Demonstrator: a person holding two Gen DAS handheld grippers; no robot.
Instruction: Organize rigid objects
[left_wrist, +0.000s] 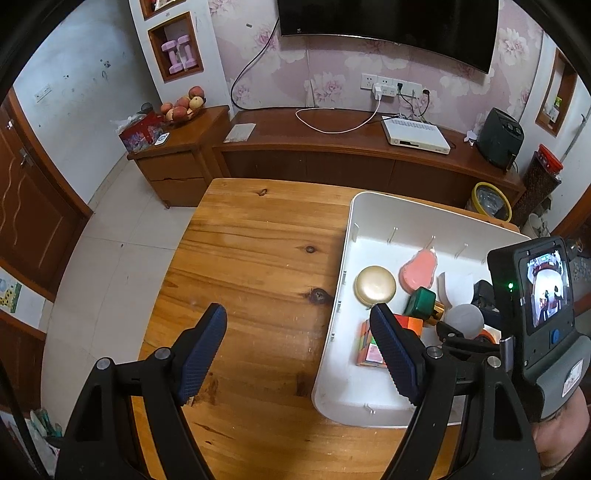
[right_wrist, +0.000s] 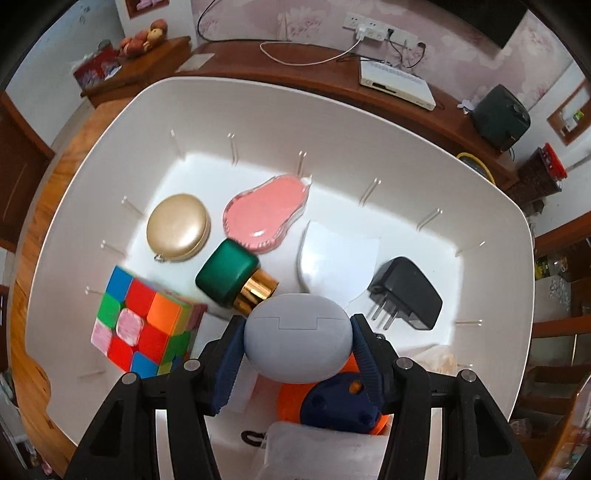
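Gripping one grey case (right_wrist: 297, 338): right gripper (right_wrist: 295, 350) | left gripper (left_wrist: 295, 354) spread, empty | one tray (right_wrist: 332, 122)

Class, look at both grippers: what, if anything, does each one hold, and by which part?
The right gripper holds a grey egg-shaped case, with the pads pressing on its two opposite sides. The left gripper is open and holds nothing.

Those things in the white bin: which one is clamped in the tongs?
The grey egg-shaped case: the right tongs pinch its two sides, holding it above the white bin. The others lie loose inside.
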